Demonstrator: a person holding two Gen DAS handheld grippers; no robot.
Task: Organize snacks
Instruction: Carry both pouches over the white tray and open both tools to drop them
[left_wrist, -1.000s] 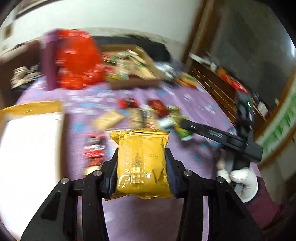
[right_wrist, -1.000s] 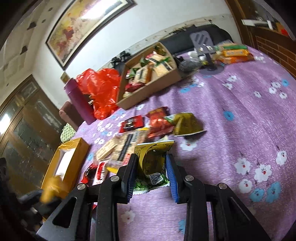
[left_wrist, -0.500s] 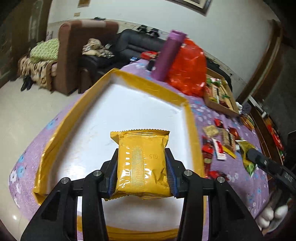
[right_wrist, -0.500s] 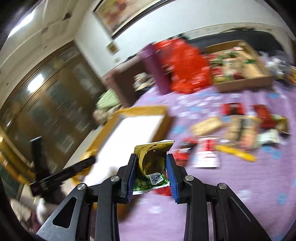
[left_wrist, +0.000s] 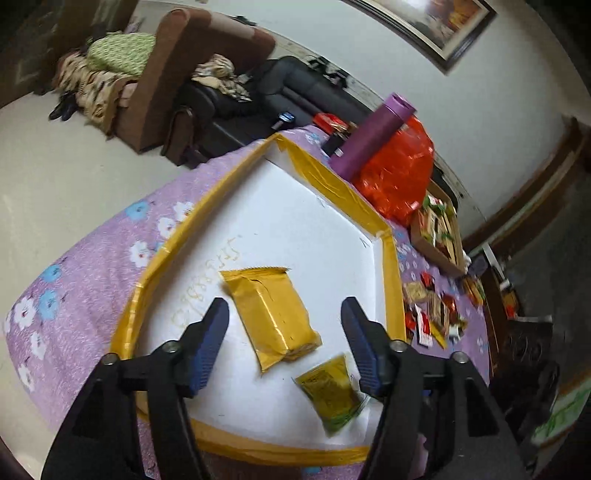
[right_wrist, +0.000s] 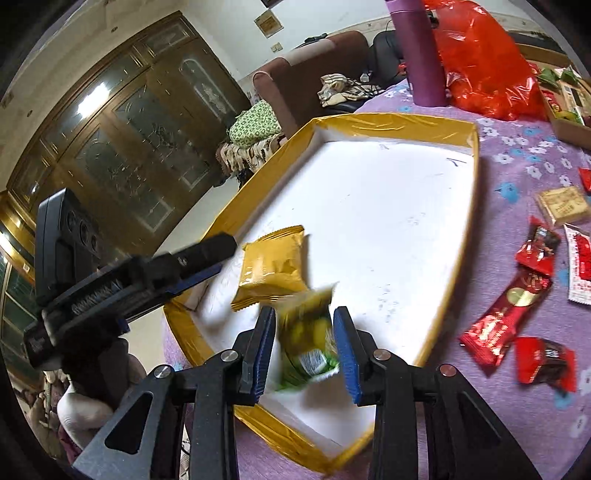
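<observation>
Grippers (left_wrist: 284, 343) (right_wrist: 304, 350) hover wide-jawed, empty, over tray (left_wrist: 332, 192) holding gold packet (left_wrist: 271, 314) and green packet (right_wrist: 308, 345).

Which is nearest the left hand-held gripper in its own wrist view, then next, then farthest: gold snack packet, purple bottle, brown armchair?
From the left hand-held gripper:
1. Gold snack packet, between the open fingers, lying in the yellow-rimmed box.
2. Purple bottle, beyond the box's far rim.
3. Brown armchair, off the table, upper left.
</observation>
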